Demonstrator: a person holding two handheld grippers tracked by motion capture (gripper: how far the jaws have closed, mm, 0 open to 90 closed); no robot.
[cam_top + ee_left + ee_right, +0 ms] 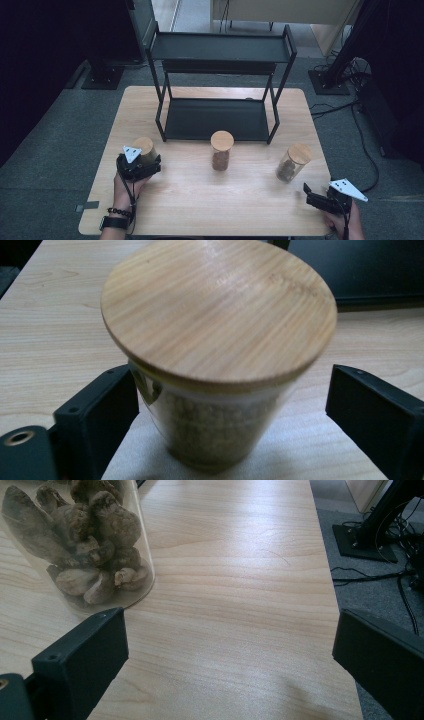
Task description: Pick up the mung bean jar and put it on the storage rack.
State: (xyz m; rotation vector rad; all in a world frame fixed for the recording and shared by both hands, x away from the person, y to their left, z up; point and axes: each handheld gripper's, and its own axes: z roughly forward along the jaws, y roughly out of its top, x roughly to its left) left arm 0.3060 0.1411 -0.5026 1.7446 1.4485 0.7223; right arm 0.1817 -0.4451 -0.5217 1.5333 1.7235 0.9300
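Observation:
Three glass jars with wooden lids stand on the light wood table [200,200]. The left jar [145,148] [220,315], filled with small greenish grains, sits between the jaws of my left gripper [142,161] [230,377]. That gripper is open: its left jaw is at the glass and its right jaw stands clear of it. The middle jar [221,150] holds brown bits. The right jar [294,162] [80,545] holds dried brown lumps. My right gripper [318,194] [227,617] is open near the table's front right corner, short of that jar, with bare table between its jaws.
A black two-tier metal shelf [215,117] stands at the back of the table, both tiers bare. The table's right edge [345,605] runs close to my right gripper, with grey floor, cables and a stand base [370,542] beyond it.

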